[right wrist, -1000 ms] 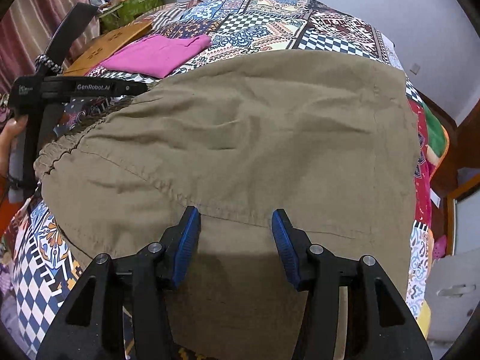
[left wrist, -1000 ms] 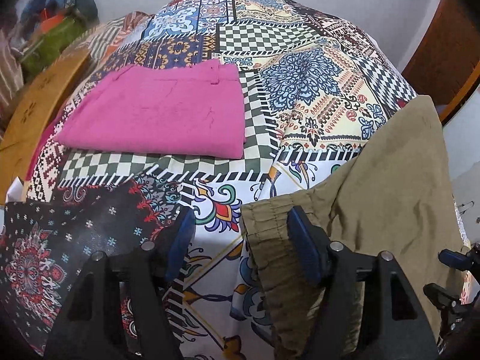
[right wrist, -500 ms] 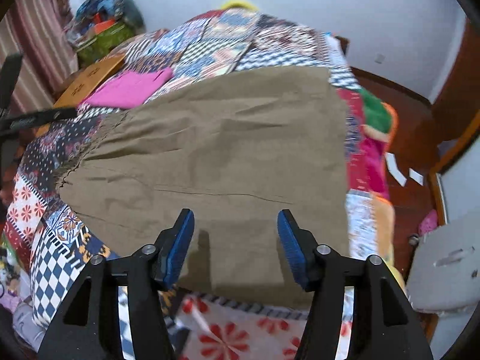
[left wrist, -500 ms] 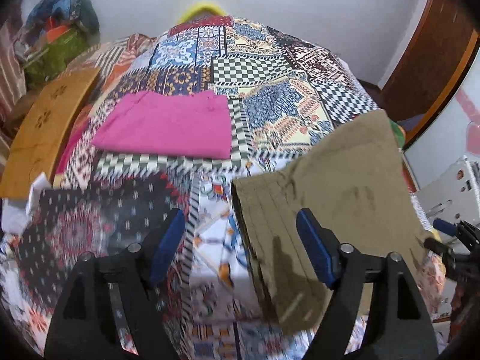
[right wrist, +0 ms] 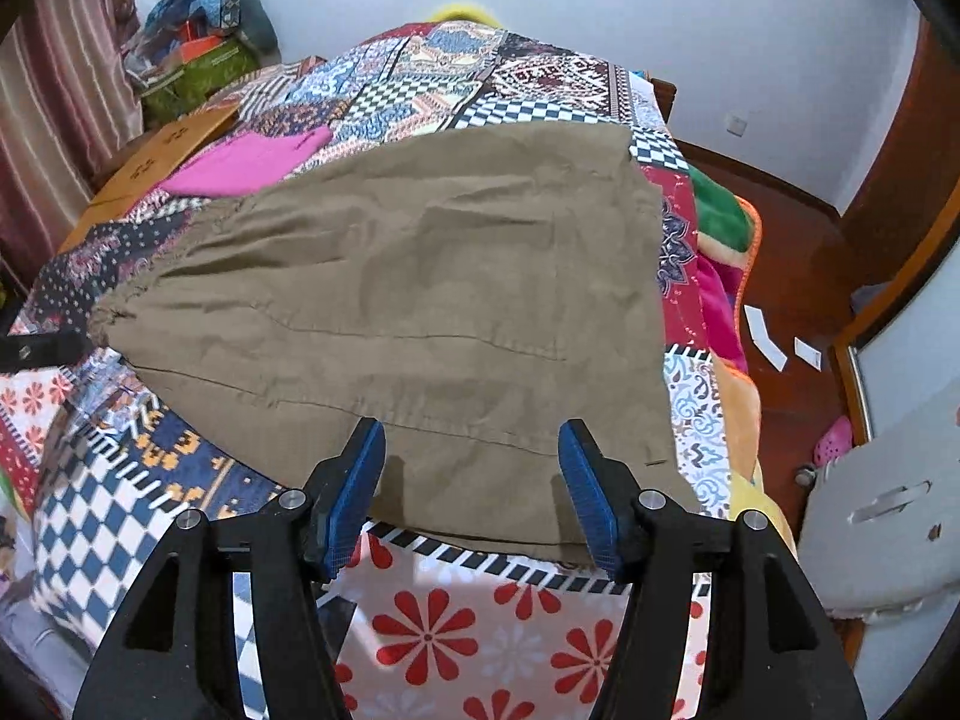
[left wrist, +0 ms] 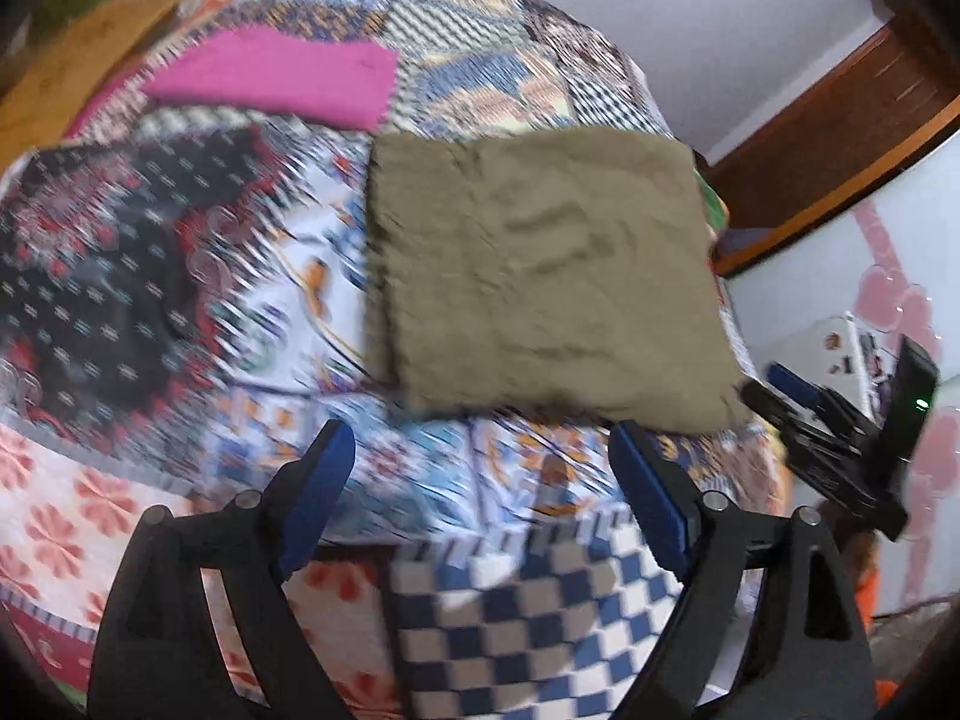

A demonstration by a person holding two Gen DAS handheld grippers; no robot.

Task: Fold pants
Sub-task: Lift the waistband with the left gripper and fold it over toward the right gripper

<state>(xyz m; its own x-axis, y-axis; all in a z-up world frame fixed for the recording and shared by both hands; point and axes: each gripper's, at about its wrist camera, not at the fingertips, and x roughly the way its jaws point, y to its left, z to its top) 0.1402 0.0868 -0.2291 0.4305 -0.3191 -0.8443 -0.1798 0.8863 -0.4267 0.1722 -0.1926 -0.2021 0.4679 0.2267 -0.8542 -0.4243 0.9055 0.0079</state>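
Note:
The olive-brown pants (left wrist: pixel 540 276) lie folded into a flat rectangle on the patchwork bedspread (left wrist: pixel 180 312), near the bed's near right corner. They also show in the right wrist view (right wrist: pixel 432 312), with the gathered waistband at the left. My left gripper (left wrist: pixel 483 495) is open and empty, held back from the pants' near edge. My right gripper (right wrist: pixel 471 495) is open and empty, just above the pants' near edge. The right gripper also shows at the right of the left wrist view (left wrist: pixel 840 438).
A folded pink garment (left wrist: pixel 282 81) lies farther back on the bed, also seen in the right wrist view (right wrist: pixel 252 159). A wooden board (right wrist: pixel 162 150) and a pile of bags (right wrist: pixel 198 48) stand at the far left. The bed's right edge drops to a brown floor (right wrist: pixel 792 276).
Both grippers have pulled back and up from the pants, which stay flat on the bed. The left view is now motion-blurred and swung rightward.

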